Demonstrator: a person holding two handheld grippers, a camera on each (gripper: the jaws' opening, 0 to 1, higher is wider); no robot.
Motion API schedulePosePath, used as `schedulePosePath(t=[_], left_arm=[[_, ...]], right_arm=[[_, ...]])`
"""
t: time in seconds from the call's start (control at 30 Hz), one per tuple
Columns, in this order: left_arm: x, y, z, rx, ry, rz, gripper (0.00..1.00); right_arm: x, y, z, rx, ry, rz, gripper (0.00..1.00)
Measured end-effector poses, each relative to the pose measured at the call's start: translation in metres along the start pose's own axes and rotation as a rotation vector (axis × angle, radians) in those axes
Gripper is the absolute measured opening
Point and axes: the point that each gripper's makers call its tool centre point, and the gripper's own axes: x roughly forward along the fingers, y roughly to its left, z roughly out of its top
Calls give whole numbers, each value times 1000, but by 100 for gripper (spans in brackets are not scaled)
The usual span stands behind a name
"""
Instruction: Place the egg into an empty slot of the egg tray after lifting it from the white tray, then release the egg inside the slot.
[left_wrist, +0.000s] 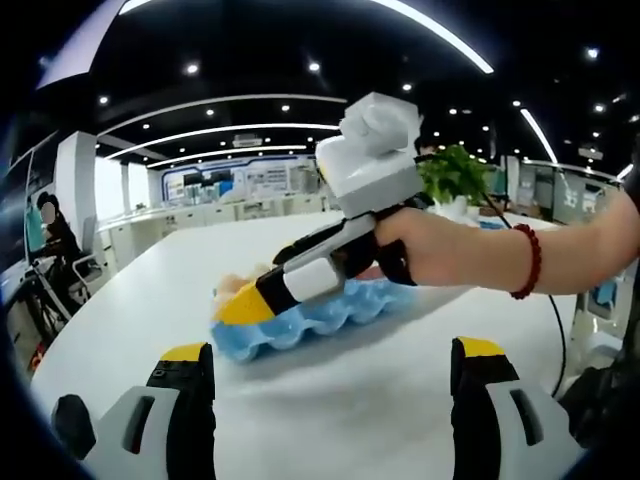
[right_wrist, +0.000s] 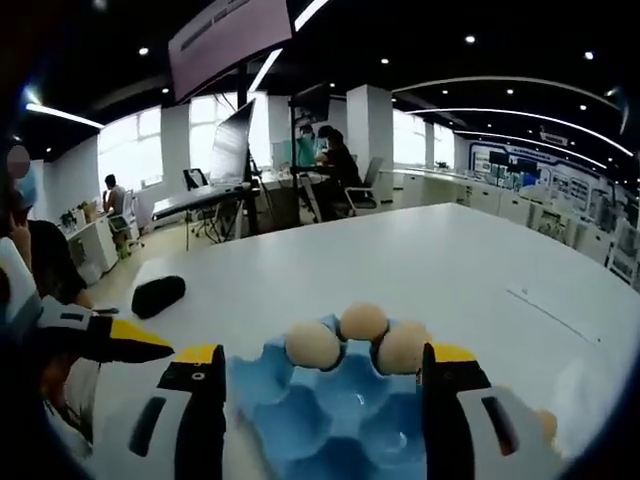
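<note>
- Three tan eggs (right_wrist: 363, 321) seated in far slots of blue egg tray (right_wrist: 330, 410), just beyond right gripper (right_wrist: 325, 375) fingers; smooth, rounded.
- Right jaws wide apart, holding nothing.
- Left gripper (left_wrist: 335, 362) likewise spread, empty.

The egg tray (right_wrist: 330, 410) sits on the surface (right_wrist: 450, 270), and three eggs (right_wrist: 312, 345) rest in the slots along its far edge, side by side, with the nearer slots open. The right hand-held gripper (right_wrist: 322, 400) hangs directly over the tray, one jaw at each side of it. In the left gripper view, the left hand-held gripper (left_wrist: 335, 385) stays back from the tray (left_wrist: 300, 320) with bare surface (left_wrist: 180, 270) between them. A potted plant (left_wrist: 455, 175) stands on the far side of the surface, behind the person's hand (left_wrist: 425, 245). In the right gripper view a small pouch (right_wrist: 158, 295) lies well off to the tray's left.
</note>
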Motion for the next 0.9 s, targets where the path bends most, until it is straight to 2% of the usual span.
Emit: schedulePosePath(t=[0.3, 0.5, 0.73, 0.9], left_arm=[[-2, 4, 1, -7, -9, 17, 100], [-3, 10, 6, -18, -31, 49, 100], [-1, 11, 5, -33, -18, 52, 100], [1, 10, 1, -24, 4, 50, 100]], right_arm=[[-19, -19, -1, 21, -15, -68, 90], [-32, -27, -6, 40, -21, -93, 88], [-47, -30, -2, 50, -35, -108, 87], [-54, -32, -5, 55, -18, -106, 87]])
